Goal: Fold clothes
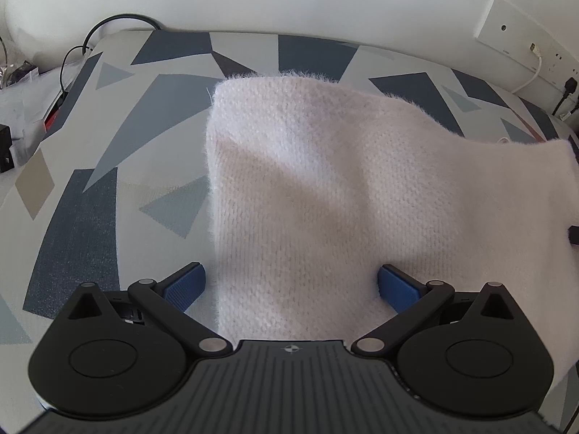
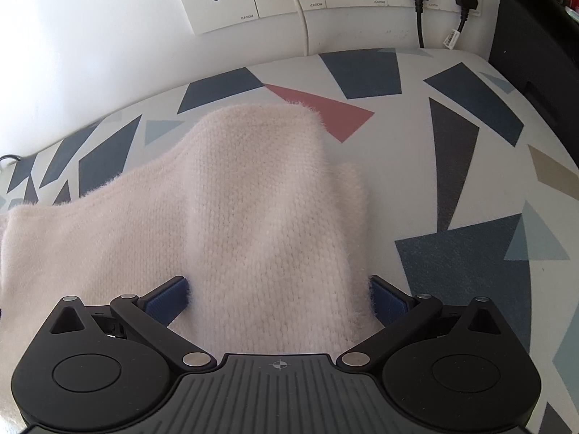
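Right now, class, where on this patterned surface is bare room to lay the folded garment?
Bare cloth lies left of the pink fuzzy sweater toward the black cables, and right of it toward the dark panel. The middle is crowded: the sweater and both grippers.

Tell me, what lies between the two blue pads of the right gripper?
The fuzzy pale pink sweater fills the gap of the right gripper; its jaws stand wide apart. The right wrist view shows this.

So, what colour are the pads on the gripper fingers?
Blue pads, on both grippers; clearest in the left wrist view.
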